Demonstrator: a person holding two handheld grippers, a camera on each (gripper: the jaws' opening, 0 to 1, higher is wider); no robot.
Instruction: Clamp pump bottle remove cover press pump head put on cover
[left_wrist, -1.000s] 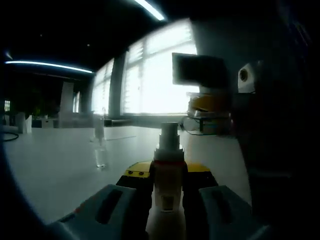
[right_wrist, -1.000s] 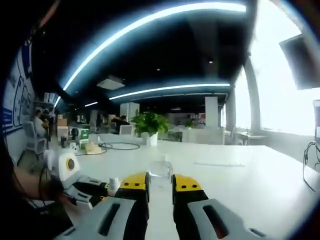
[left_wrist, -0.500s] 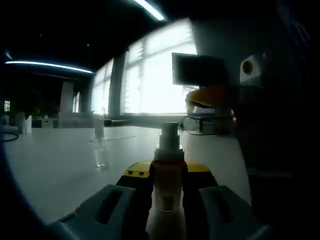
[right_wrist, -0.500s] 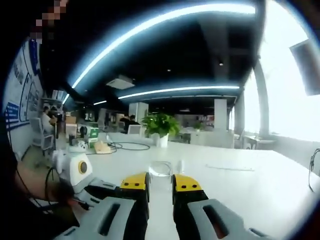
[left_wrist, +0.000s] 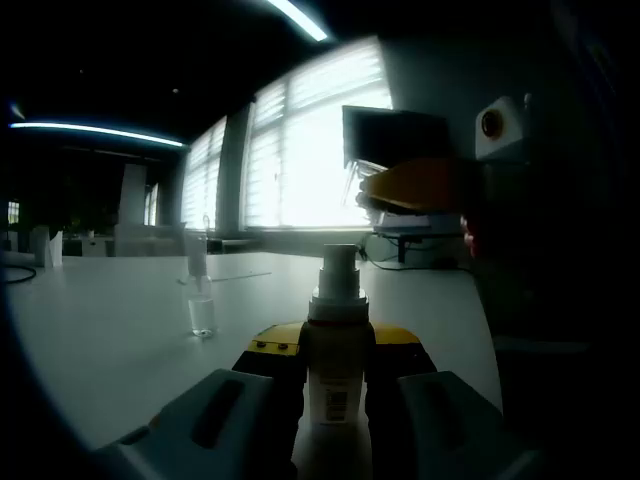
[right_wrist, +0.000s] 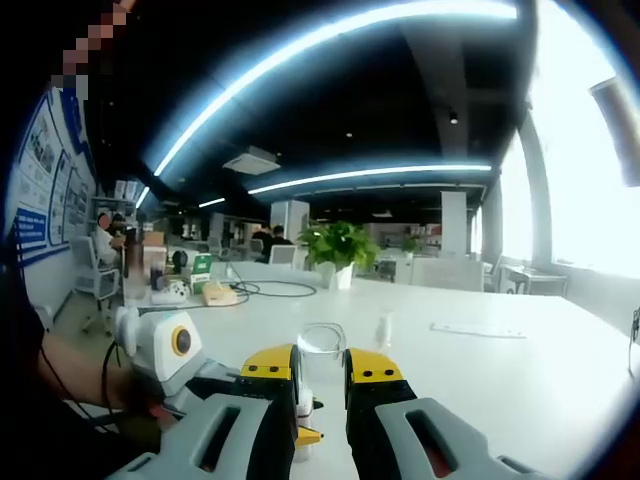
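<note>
Left gripper view: the left gripper (left_wrist: 337, 350) clamps the pump bottle (left_wrist: 337, 375) upright above the white table (left_wrist: 110, 330), nozzle bare. Right gripper (right_wrist: 320, 372) pinches the clear cover (right_wrist: 321, 340), raised.

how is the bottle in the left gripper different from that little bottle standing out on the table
The pump bottle is white and opaque; the small bottle is clear. The pump bottle is clamped between the left gripper jaws; the small bottle stands free on the table. The pump bottle's head is bare; whether the small bottle is capped is unclear. Both stand upright.
</note>
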